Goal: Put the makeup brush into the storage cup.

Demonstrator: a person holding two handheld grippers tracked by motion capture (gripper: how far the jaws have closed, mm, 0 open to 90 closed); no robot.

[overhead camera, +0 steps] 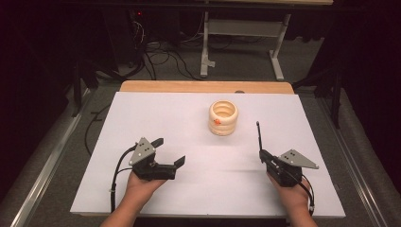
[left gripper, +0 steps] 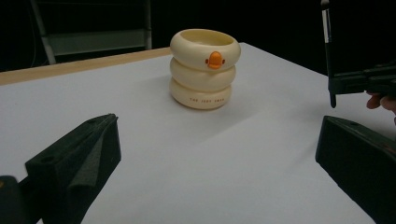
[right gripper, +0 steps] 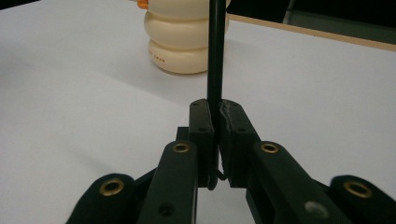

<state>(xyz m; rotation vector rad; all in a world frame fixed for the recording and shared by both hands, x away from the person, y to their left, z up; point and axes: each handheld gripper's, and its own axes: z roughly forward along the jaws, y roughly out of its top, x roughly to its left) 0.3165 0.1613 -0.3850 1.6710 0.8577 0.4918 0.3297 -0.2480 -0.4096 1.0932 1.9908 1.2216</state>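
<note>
Pen (overhead camera: 259,137) pinched upright in your right gripper (overhead camera: 263,156).
Your left gripper (overhead camera: 169,152) gapes empty; its view shows the holder's (left gripper: 205,68) orange beak.

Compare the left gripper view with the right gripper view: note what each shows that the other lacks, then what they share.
Left gripper view alone: the left gripper with its jaws wide apart, the cream holder's open rim and whole orange beak, and fingertips at the far hand.

Right gripper view alone: the right gripper seen close, jaws clamped on the black pen.

Shared: the cream ringed holder, the pen and the white table top.
</note>
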